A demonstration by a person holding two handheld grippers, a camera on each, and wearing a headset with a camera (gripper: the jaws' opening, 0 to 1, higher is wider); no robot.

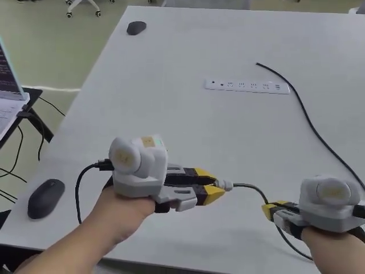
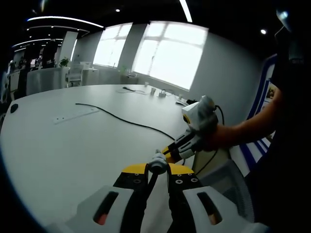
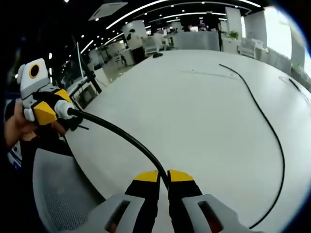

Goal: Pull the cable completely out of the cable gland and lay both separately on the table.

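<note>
cable gland (image 1: 226, 185) sits clamped in left gripper (image 1: 215, 188), cable (image 1: 251, 186) pinched in right gripper (image 1: 267, 210), power strip (image 1: 246, 86) well beyond.

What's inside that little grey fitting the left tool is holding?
A black cable runs out of the cable gland, held by the left hand-held gripper, to the right hand-held gripper pinching it. How far it reaches inside is hidden by the gland.

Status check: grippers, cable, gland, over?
Left gripper shut on gland. Right gripper shut on cable. Cable not yet out of gland. Power strip well clear.
</note>
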